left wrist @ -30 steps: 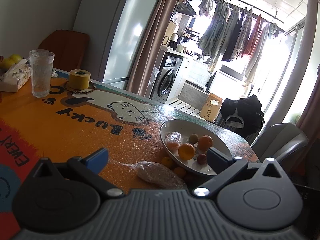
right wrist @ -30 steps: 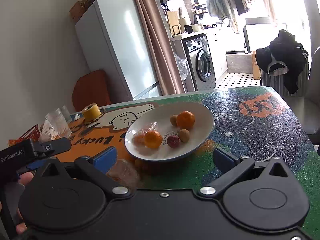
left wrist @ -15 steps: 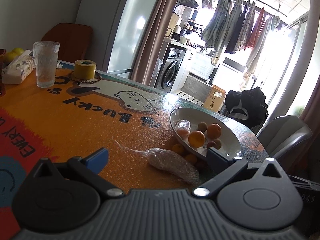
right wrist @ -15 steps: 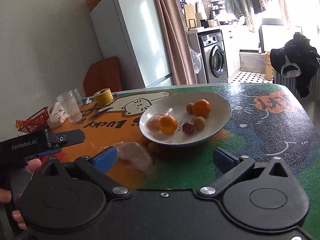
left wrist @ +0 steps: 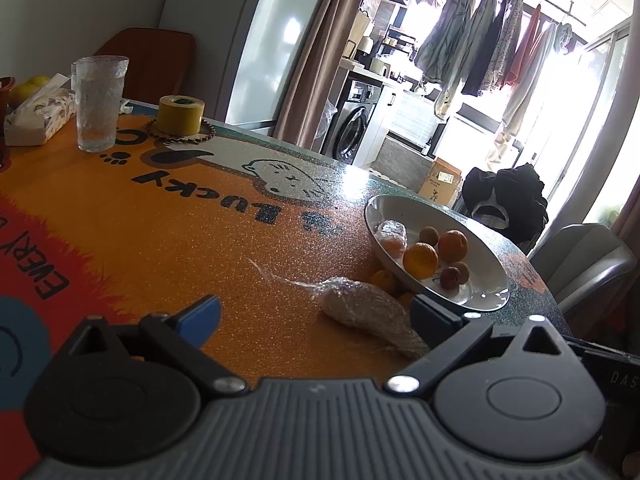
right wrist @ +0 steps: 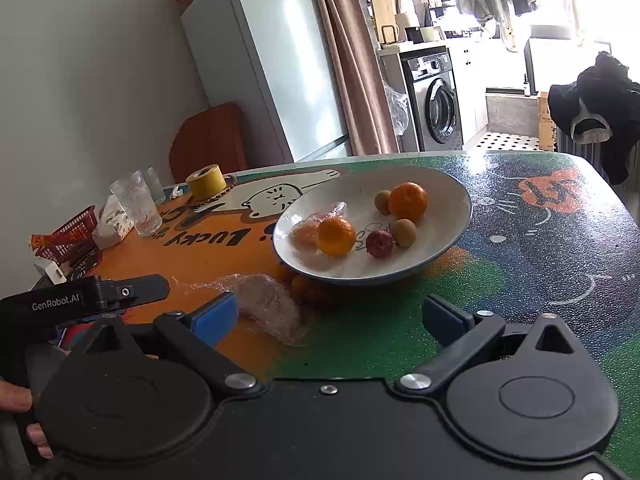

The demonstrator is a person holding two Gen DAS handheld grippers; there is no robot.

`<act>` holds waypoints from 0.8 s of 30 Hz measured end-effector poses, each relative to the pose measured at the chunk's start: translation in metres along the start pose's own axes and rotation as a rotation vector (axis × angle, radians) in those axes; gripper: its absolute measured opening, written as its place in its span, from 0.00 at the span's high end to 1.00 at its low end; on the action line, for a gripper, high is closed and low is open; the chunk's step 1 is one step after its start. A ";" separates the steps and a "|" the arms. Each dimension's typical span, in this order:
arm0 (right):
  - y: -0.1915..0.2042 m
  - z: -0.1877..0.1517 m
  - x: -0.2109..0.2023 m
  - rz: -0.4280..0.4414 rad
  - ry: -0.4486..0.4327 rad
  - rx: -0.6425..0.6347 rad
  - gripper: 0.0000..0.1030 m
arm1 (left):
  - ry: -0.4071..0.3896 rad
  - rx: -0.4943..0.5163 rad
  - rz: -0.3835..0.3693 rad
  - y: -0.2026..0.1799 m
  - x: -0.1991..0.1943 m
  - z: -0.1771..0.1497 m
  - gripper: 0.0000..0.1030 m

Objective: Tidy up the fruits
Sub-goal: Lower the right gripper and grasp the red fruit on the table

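The plate sits on the bench, whose printed cover shows cats and the word "LUCKY". On the plate lie two oranges, one toward the far side and one nearer, a small red fruit, two small tan fruits and a fruit in clear wrap at the plate's left. More small orange fruits lie on the bench against the plate's near rim, partly under it. Just beside them lies a wrapped bundle, clear film over something pale and grainy, with a twisted tail of film stretching away across the orange part of the cover.

The left tongs are spread wide with nothing gripped; in the left wrist view the bundle lies between the fingers, close to the right-hand one, and I cannot tell whether that one touches it. The right tongs also stand wide apart, their jaws having just been closing a little; the bundle lies between them near the left finger, not pressed. The left tongs' body shows at the left edge of the right wrist view, a hand on its grip.

At the bench's far end stand a glass, a yellow tape roll on a ring of beads, and a tissue box; a red basket shows in the right wrist view
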State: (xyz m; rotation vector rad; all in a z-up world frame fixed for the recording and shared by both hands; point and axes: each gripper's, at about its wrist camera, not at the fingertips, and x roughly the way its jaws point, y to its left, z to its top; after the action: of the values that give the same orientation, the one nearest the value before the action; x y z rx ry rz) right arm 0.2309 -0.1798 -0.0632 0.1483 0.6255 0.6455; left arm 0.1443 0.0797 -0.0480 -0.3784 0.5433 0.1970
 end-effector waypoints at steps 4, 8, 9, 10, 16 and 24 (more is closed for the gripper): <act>0.002 -0.003 0.012 0.009 0.026 -0.007 0.17 | 0.010 0.009 -0.005 0.000 0.008 -0.001 0.10; 0.006 -0.004 0.025 0.032 0.048 -0.015 0.26 | 0.016 0.011 -0.007 0.000 0.013 -0.003 0.17; 0.007 -0.003 0.029 0.034 0.054 -0.017 0.28 | 0.017 0.012 -0.005 0.001 0.014 -0.003 0.18; 0.007 -0.002 0.034 0.034 0.062 -0.017 0.31 | 0.018 0.011 -0.003 0.001 0.015 -0.003 0.19; 0.003 0.000 0.058 0.036 0.095 0.012 0.42 | 0.030 0.005 0.014 0.003 0.021 -0.004 0.24; -0.002 0.001 0.073 0.028 0.106 0.042 0.50 | 0.050 0.007 0.016 -0.001 0.031 -0.004 0.27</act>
State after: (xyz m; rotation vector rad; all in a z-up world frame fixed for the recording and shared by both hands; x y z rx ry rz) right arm 0.2782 -0.1379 -0.0989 0.1628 0.7400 0.6708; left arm 0.1691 0.0801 -0.0674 -0.3728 0.5966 0.2017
